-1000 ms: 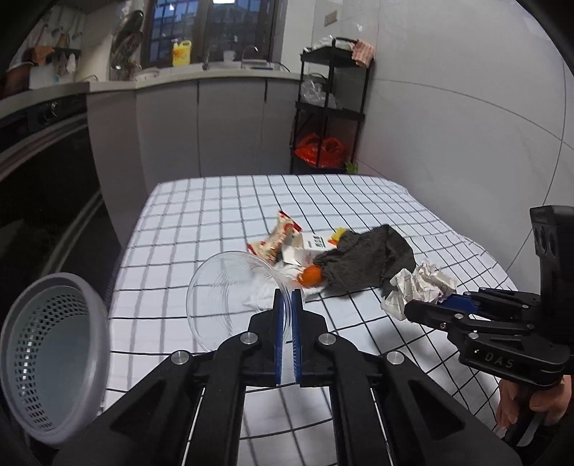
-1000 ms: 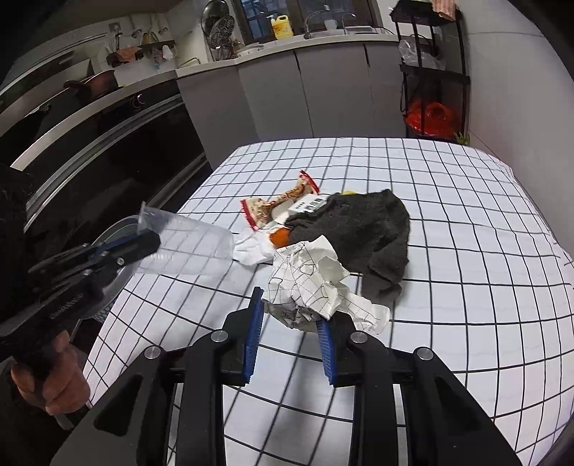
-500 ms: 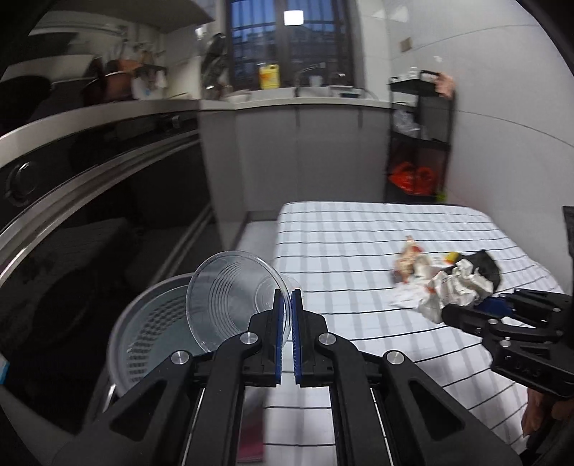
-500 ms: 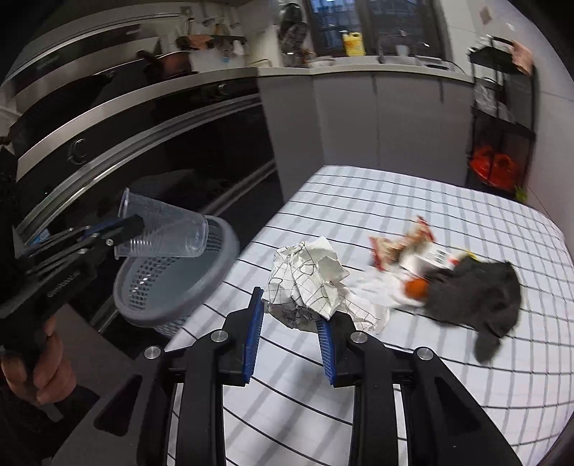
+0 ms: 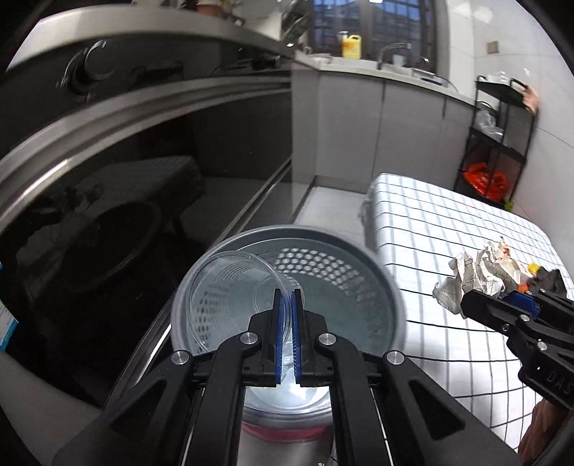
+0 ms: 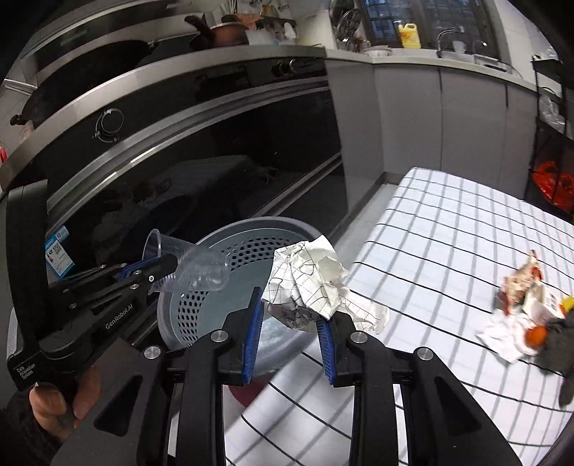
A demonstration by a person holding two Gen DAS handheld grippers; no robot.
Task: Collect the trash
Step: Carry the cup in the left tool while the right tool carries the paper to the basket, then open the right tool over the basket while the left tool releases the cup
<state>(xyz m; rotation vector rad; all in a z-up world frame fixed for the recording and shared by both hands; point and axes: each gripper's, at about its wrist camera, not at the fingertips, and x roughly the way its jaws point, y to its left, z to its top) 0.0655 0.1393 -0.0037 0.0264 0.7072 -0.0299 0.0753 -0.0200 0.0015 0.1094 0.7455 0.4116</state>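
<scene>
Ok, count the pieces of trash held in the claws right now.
2: a clear plastic cup in the left claw over the bin, and a crumpled paper in the right claw beside it.

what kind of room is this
Most likely a home kitchen. A built-in oven with a round knob fills the dark wall, a counter under the window holds a sink tap and a yellow detergent bottle, and pans sit on the hob.
</scene>
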